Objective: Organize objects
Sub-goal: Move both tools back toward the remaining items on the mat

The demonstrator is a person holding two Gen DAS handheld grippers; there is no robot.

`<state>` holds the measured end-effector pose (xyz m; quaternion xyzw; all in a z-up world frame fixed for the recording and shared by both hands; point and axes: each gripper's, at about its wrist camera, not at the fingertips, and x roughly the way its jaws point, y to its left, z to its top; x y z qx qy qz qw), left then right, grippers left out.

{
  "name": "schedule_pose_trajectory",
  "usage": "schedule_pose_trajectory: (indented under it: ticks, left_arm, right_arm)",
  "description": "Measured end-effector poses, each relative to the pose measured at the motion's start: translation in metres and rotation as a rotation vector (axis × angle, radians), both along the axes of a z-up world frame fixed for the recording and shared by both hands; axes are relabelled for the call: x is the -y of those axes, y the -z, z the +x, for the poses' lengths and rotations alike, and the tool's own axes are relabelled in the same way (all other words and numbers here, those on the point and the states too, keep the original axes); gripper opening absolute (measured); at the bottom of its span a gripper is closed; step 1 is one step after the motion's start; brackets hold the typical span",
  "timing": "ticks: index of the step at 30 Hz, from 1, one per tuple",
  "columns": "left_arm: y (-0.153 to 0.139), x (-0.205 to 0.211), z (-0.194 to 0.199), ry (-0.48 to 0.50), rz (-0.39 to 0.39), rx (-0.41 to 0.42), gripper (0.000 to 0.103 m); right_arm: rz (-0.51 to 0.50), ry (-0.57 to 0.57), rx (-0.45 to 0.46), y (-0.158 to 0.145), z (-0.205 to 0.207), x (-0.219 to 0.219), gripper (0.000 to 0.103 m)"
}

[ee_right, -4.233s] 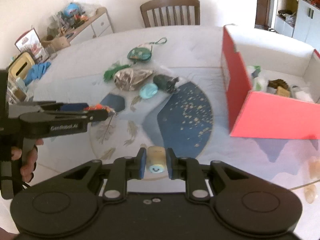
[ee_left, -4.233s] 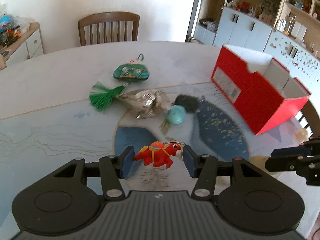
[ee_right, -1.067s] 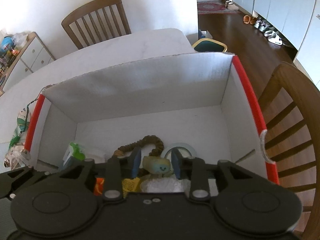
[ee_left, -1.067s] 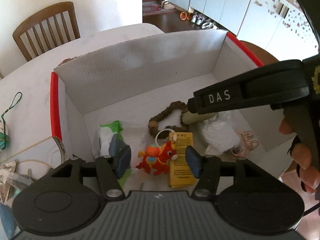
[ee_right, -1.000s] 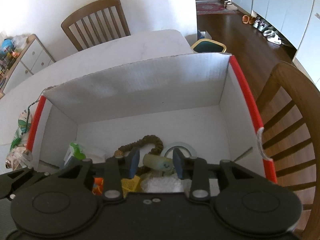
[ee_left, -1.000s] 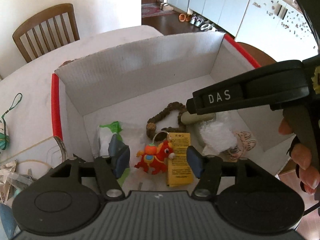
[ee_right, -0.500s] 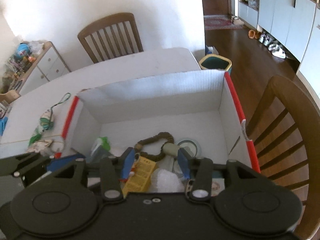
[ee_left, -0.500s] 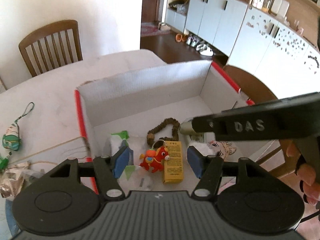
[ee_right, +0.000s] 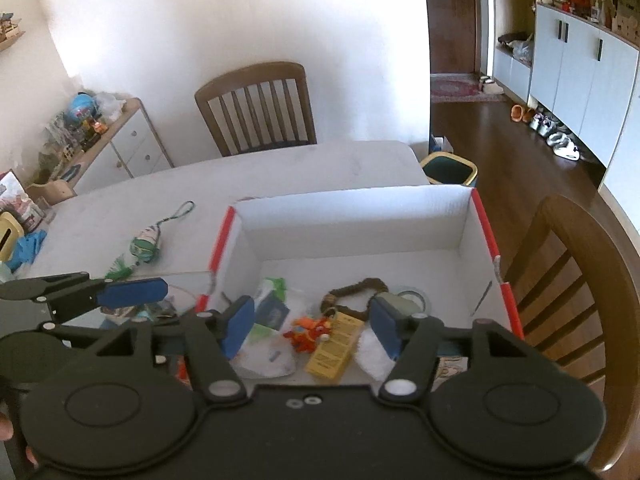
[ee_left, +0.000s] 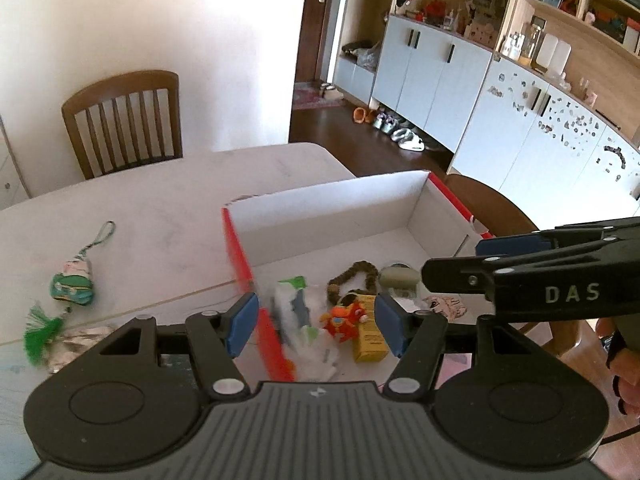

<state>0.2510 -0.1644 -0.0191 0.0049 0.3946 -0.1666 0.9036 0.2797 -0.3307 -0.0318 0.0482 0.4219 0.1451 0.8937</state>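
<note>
A red cardboard box (ee_left: pixel 240 260) with white inside stands on the table; it also shows in the right wrist view (ee_right: pixel 486 224). In it lie a red toy horse (ee_left: pixel 344 320) (ee_right: pixel 308 330), a yellow packet (ee_left: pixel 368 332) (ee_right: pixel 334 344), a brown braided ring (ee_left: pixel 354 276) (ee_right: pixel 352 292), a small cylinder toy (ee_left: pixel 398 278) (ee_right: pixel 398 302) and white wrappers. My left gripper (ee_left: pixel 316 322) is open and empty above the box's left wall. My right gripper (ee_right: pixel 312 326) is open and empty above the box.
On the table left of the box lie a green pouch with a tassel (ee_left: pixel 72 286) (ee_right: pixel 146 246) and a crumpled silver wrapper (ee_left: pixel 76 342). Wooden chairs stand behind the table (ee_left: pixel 124 120) and right of the box (ee_right: pixel 576 280). A sideboard (ee_right: pixel 116 144) is far left.
Both grippers let go of their toys into the box, opened wide, and have risen and drawn back. The horse and the cylinder toy now lie in the box.
</note>
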Motion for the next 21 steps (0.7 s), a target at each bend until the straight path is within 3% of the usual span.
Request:
schedule_pose_trajectory:
  ticks: [10,14,21]
  left_arm:
    - [-0.015,-0.062,-0.020,-0.034,0.008,0.038,0.067]
    - [-0.019,-0.092,-0.027,-0.071,0.006,0.048,0.076]
    - [-0.021,-0.141,-0.033,-0.121,0.005,0.071,0.082]
  right_arm:
    - [0.063,0.015,0.019,-0.010,-0.021,-0.030,0.078]
    - [0.070,0.003,0.027,-0.010,-0.028,-0.051,0.083]
    - [0.051,-0.048,0.063,-0.010,-0.041,-0.099,0.093]
